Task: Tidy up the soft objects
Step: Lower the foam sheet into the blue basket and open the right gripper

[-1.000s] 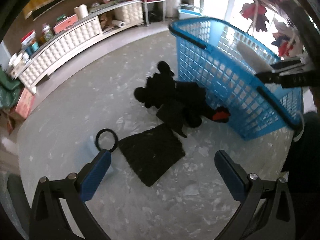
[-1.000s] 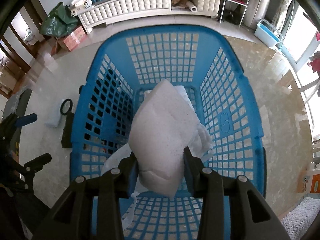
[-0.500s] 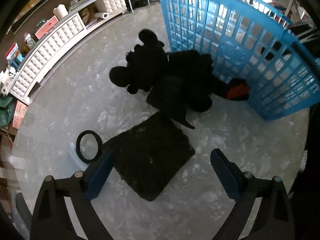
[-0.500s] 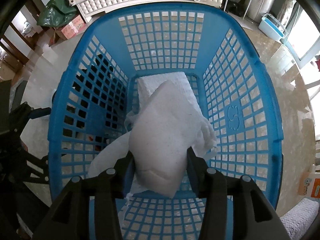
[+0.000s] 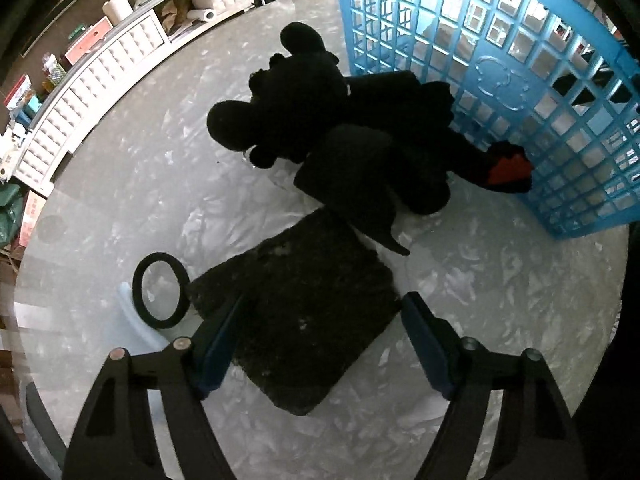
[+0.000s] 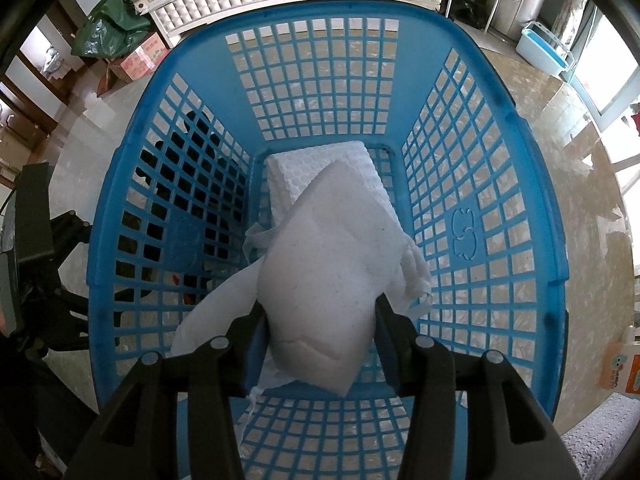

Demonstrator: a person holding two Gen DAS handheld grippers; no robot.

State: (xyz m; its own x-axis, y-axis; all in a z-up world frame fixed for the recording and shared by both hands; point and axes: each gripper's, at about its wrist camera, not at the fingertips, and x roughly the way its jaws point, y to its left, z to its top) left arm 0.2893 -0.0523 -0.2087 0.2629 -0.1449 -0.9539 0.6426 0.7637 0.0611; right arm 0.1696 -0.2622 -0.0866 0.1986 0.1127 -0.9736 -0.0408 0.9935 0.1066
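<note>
My right gripper (image 6: 318,312) is shut on a white foam pad (image 6: 324,272) and holds it inside the blue plastic basket (image 6: 320,92), above a white textured pad (image 6: 320,168) and white cloth (image 6: 208,312) on its bottom. My left gripper (image 5: 320,320) is open, low over a black square mat (image 5: 304,312) on the floor, its fingers on either side of the mat's near half. A black plush toy (image 5: 340,132) with a red foot lies beyond it against the basket wall (image 5: 520,80). A black ring (image 5: 160,290) lies left of the mat.
A white tufted cabinet (image 5: 92,96) with clutter on top runs along the far wall. A green bag (image 6: 108,32) and boxes sit at the back left. A small blue tub (image 6: 544,50) stands at the far right. A pale flat sheet (image 5: 132,320) lies under the ring.
My left gripper has dropped down and forward over the black mat. My right gripper has lowered the white foam pad deeper into the basket.
</note>
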